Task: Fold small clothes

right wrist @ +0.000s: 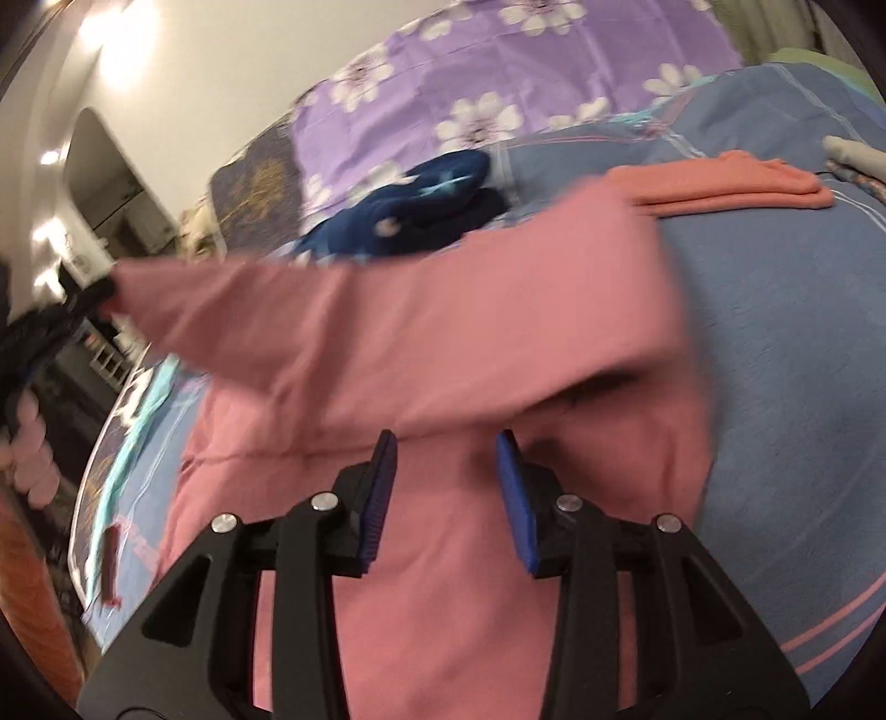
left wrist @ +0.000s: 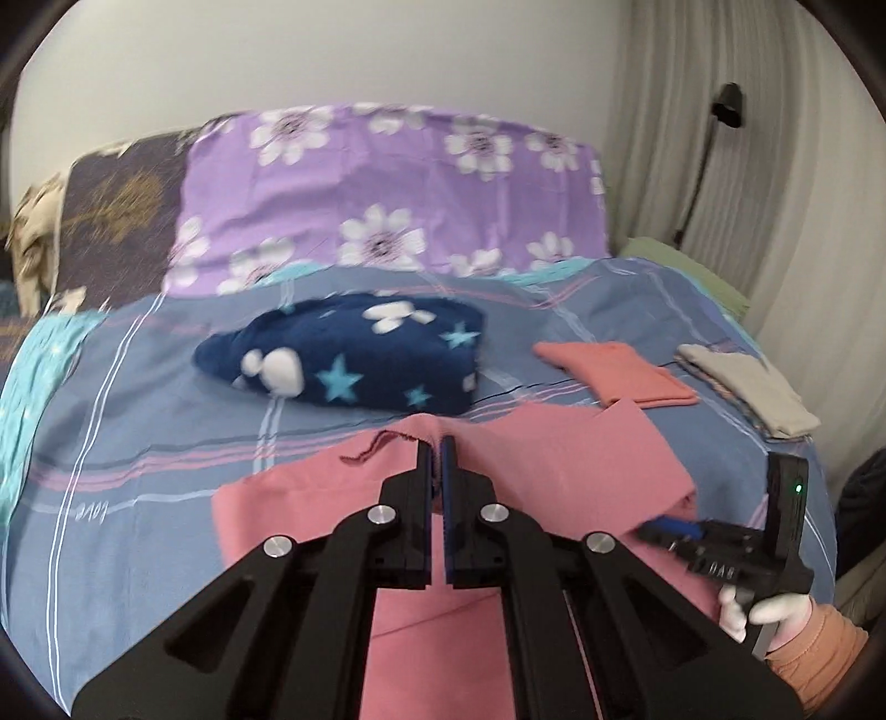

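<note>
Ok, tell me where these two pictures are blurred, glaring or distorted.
Left wrist view: fisheye bends the floral pillow; mild motion smear on the navy star blanket; left gripper is sharp. Right wrist view: heavier smear across the pink garment; lamp glare blows out the wall top left.

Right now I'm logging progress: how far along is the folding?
Done: a coral piece and a grey one lie folded. In hand: the left gripper pinches the pink garment's edge, lifting it; the right gripper is open. Left: the navy fleece.
</note>
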A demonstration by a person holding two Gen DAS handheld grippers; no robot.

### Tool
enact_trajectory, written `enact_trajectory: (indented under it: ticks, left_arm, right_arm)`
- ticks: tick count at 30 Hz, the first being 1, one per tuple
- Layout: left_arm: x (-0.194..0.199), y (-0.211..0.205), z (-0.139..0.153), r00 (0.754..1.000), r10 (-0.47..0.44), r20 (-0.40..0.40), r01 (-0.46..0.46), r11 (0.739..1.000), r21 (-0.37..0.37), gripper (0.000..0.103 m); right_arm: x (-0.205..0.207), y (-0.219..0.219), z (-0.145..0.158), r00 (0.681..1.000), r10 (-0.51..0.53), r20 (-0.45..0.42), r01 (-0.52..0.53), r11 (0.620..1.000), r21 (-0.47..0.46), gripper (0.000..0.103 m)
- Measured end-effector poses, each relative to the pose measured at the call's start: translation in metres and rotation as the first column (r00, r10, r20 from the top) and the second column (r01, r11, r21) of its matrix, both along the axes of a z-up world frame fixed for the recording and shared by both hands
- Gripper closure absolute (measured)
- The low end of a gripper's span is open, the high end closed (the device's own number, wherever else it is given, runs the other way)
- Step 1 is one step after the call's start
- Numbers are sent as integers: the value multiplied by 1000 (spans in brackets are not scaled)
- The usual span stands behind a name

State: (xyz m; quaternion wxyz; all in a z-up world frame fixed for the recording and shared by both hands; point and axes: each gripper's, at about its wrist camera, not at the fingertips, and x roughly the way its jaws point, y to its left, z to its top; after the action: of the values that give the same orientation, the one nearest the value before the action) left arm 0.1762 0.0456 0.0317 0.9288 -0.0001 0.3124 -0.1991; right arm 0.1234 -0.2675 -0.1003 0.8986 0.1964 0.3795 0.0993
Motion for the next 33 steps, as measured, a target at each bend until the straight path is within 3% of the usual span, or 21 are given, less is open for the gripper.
enact_trajectory:
  ticks: [3, 8, 11, 15, 17, 19, 25, 27, 29, 31, 33]
  left_arm:
    - [6, 20, -9, 999, 44, -29, -45, 999, -11, 101]
    - [10, 47, -16, 995, 94, -41, -95, 995, -18, 101]
    - [13, 60, -37, 990, 126, -60, -124, 992, 36, 100]
    - [28, 79, -104, 959, 246, -138, -216, 955, 203, 97]
    - [28, 88, -129, 940, 281, -195, -237, 946, 222, 97]
    - [23, 93, -129, 939, 281, -198, -248, 952, 178, 95]
    - [14, 66, -100, 975, 194, -112, -184, 979, 93, 75]
    - [17, 51, -104, 980, 165, -115, -153, 983, 103, 67]
    - [26, 36, -130, 970, 161, -184, -132, 978, 159, 66]
    - [24, 28, -147, 973, 168, -160, -135, 971, 199, 64]
    - [25, 29, -145, 970, 178, -168, -145, 970, 196, 64]
  right_arm:
    - [7, -9, -16, 997, -60, -50, 61, 998, 10, 72]
    - [5, -10, -14, 997, -64, -41, 64, 998, 6, 71]
    - [5, -9, -16, 998, -53, -37, 54, 998, 14, 66]
    - [5, -9, -16, 998, -46, -33, 46, 999, 14, 64]
    - [4, -9, -16, 999, -42, -32, 42, 999, 10, 62]
    - [4, -8, -15, 999, -38, -32, 38, 999, 7, 62]
    - [3, -2, -13, 999, -29, -39, 28, 999, -27, 60]
    - [1, 0, -12, 999, -26, -44, 24, 999, -43, 60]
    - [-4, 2, -9, 999, -16, -50, 13, 998, -59, 61]
    - [-11, 3, -5, 998, 10, -54, -14, 998, -67, 62]
    - [-18, 0, 3, 999, 23, -48, -26, 998, -60, 78]
